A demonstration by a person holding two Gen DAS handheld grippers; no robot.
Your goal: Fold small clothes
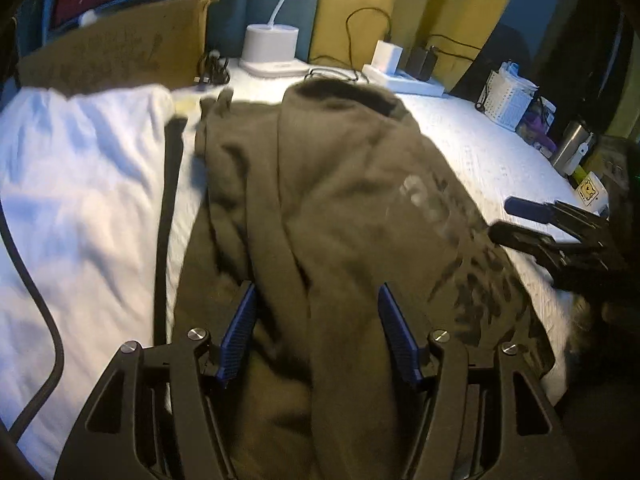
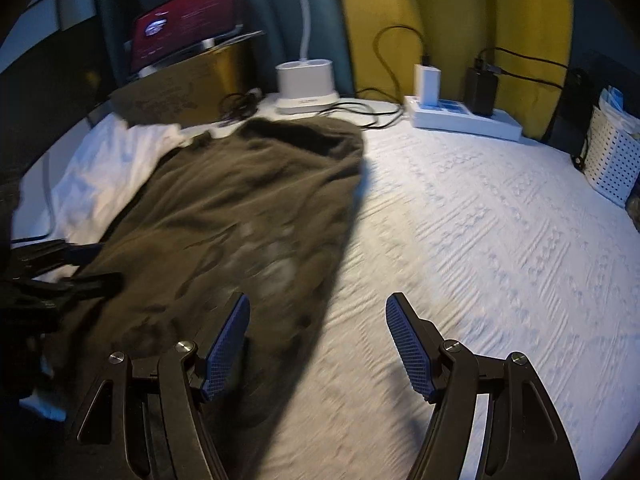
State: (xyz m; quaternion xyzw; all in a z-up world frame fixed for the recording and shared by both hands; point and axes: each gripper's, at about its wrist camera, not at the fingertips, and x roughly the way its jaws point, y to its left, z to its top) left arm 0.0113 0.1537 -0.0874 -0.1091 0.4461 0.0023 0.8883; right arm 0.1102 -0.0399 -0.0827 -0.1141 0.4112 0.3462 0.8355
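A dark olive garment [image 1: 328, 208] with a faded pale print lies lengthwise on the white bed cover [image 1: 480, 152]. It also shows in the right wrist view [image 2: 240, 208]. My left gripper [image 1: 316, 296] is open, its blue-padded fingers [image 1: 240, 328] spread over the garment's near end, with a raised fold between them. My right gripper [image 2: 318, 304] is open and empty, low over the garment's right edge and the bare cover [image 2: 480, 220]. The right gripper shows at the right in the left wrist view [image 1: 520, 220]. The left gripper shows at the left in the right wrist view [image 2: 92, 264].
A white cloth [image 1: 80, 180] lies left of the garment with a dark strap [image 1: 168, 216] along it. At the back stand a white lamp base [image 2: 306, 84], a power strip with chargers [image 2: 464, 116], cables, a cardboard box [image 1: 116, 56] and a white basket [image 2: 612, 160].
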